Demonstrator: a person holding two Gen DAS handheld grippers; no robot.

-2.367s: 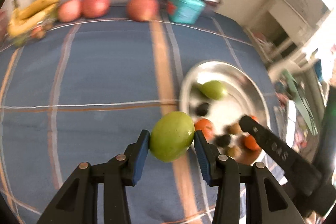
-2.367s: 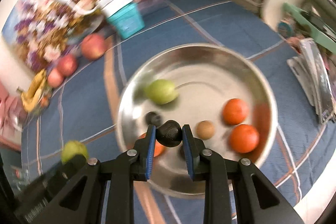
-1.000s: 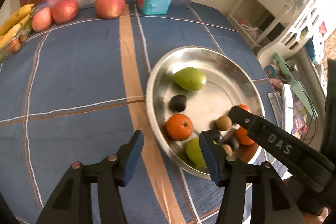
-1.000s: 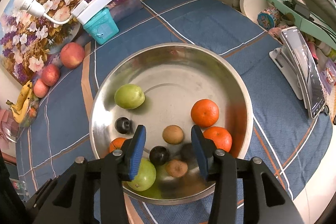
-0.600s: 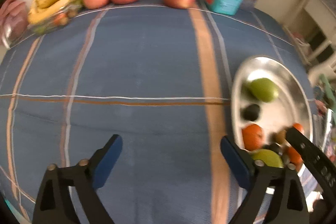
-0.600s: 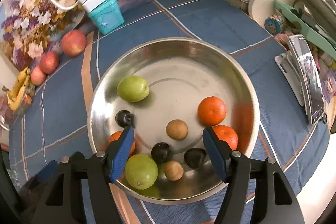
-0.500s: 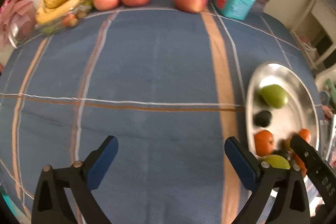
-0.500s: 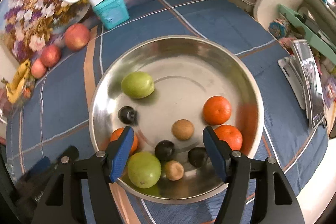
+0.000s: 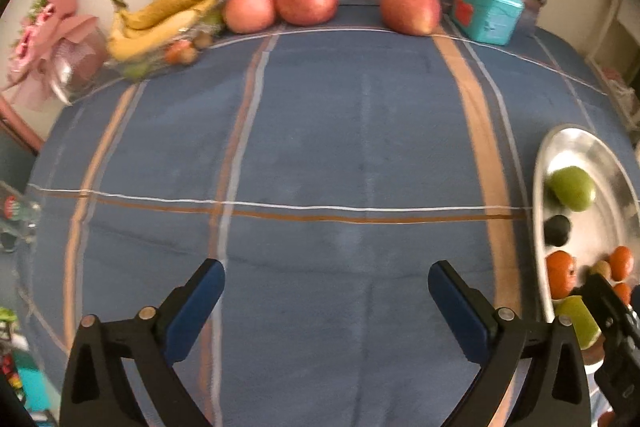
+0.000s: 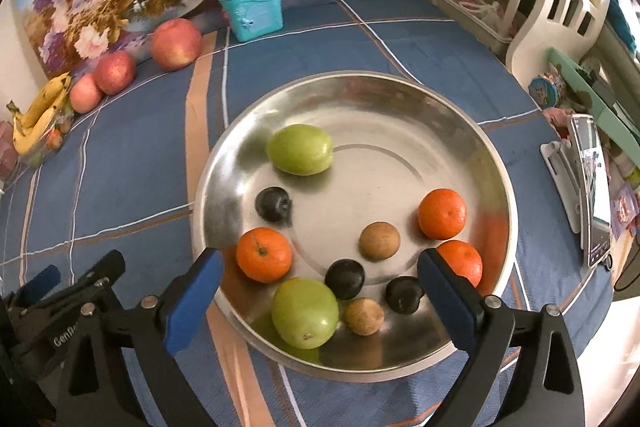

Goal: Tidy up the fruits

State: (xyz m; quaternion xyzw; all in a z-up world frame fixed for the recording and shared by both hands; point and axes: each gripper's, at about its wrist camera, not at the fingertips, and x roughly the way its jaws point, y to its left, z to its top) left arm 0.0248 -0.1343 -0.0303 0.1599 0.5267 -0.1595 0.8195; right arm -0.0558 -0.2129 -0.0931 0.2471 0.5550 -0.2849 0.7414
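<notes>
The fruits lie in the metal bowl (image 10: 492,163); only the right view shows them all. Both tools are wide open and empty, the right tool (image 10: 320,283) just opening over the bowl, the left tool (image 9: 326,301) over the blue cloth (image 9: 340,131).

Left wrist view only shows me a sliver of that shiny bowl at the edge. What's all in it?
Observer: The right wrist view shows the whole steel bowl: two green fruits, three oranges, three dark plums, two brown fruits.
Operator: Is the other gripper holding one?
Observer: No. The right gripper is open and empty over the bowl's near side; its jaws have just been opening.
Operator: Anything beyond the bowl?
Observer: A phone propped on a stand, right of it.
</notes>
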